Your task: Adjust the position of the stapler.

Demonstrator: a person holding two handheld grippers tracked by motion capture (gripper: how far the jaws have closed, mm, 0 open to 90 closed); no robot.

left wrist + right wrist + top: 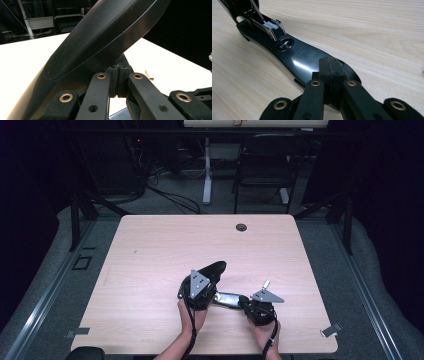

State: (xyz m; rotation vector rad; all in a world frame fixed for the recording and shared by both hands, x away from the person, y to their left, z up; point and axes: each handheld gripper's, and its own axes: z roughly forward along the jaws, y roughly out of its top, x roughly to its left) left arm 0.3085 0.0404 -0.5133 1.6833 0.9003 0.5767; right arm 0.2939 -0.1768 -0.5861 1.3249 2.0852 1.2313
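Note:
A black stapler (220,285) lies opened on the wooden table (150,250). Its top arm (100,32) tilts up and away, and its glossy base (304,57) lies flat, with the round anvil (284,45) and the metal staple channel (270,27) beyond it. My left gripper (209,279) sits at the raised arm. In the left gripper view its jaws (117,73) are shut pad to pad right under that arm. My right gripper (245,302) is at the base's near end, where its shut jaws (330,67) rest on top of the base. Nothing shows between either pair of pads.
A round cable hole (241,227) sits near the table's far edge. Beyond the table stand a black chair (265,165) and a white desk leg (207,170). Small grey clips (331,330) lie at the front corners. A person's hands (192,317) come in over the front edge.

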